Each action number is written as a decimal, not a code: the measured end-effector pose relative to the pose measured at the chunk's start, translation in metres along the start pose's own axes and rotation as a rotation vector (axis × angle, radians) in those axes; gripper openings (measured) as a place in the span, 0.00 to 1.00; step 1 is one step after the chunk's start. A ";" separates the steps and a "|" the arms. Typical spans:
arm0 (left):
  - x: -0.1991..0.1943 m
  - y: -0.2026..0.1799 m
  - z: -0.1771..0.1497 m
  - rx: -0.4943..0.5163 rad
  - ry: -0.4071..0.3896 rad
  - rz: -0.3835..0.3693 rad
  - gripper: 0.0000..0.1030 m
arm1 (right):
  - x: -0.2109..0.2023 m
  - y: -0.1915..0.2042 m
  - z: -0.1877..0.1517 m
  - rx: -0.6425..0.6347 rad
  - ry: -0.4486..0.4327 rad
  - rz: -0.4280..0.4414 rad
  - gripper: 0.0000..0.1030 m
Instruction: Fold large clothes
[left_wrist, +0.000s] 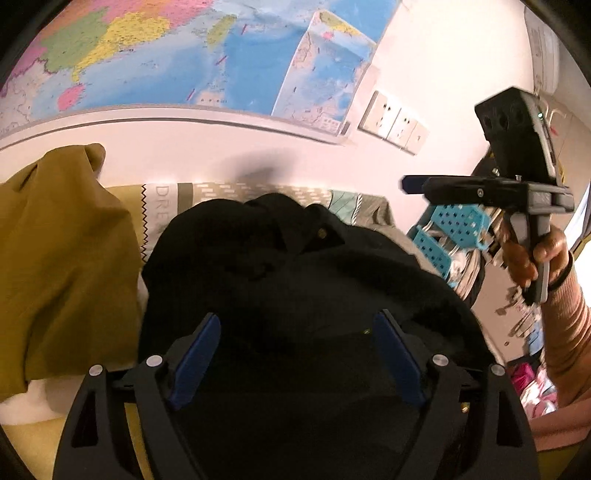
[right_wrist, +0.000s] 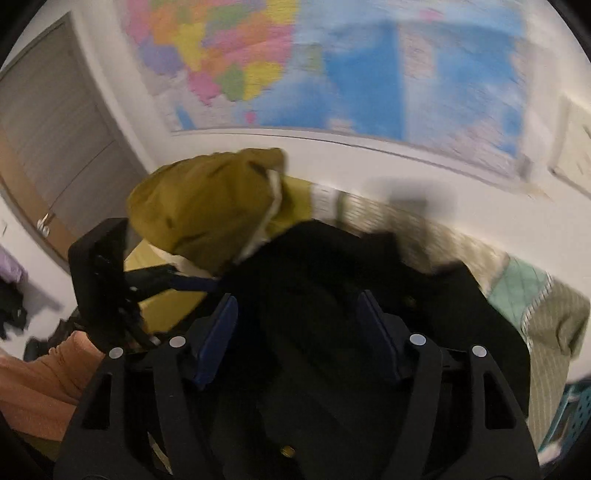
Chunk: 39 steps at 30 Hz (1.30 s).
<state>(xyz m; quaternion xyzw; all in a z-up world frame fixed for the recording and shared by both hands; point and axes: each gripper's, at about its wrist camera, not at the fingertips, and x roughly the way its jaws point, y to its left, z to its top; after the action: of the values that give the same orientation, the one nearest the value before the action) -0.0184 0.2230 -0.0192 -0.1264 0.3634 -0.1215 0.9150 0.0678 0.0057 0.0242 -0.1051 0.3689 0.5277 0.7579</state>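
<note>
I counted two claws, the left (left_wrist: 295, 354) and the right (right_wrist: 297, 332). Two garments lay on the bed: one black (left_wrist: 295, 266), one mustard (left_wrist: 62, 258). I saw one wall map (left_wrist: 184, 55), one blue basket (left_wrist: 450, 229) and three wall sockets (left_wrist: 395, 122).

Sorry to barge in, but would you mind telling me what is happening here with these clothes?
A person holding a gripper in each hand is working on a black garment spread on a bed under a wall map. The left gripper and the right gripper are both open above the dark cloth, gripping nothing. An olive garment lies bunched to the left. No finished fold is visible.
</note>
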 end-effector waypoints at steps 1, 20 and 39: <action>0.003 0.001 0.001 0.013 0.009 0.012 0.83 | -0.007 -0.012 -0.008 0.017 -0.014 -0.020 0.65; 0.054 0.007 0.003 0.066 0.153 0.175 0.54 | -0.006 -0.208 -0.159 0.505 0.059 -0.215 0.07; -0.017 0.009 -0.041 0.145 0.141 0.191 0.80 | -0.047 -0.129 -0.125 0.245 -0.094 -0.479 0.64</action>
<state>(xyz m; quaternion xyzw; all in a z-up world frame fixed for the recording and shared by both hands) -0.0574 0.2305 -0.0399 -0.0161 0.4277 -0.0684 0.9012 0.1164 -0.1509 -0.0626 -0.0723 0.3590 0.2890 0.8845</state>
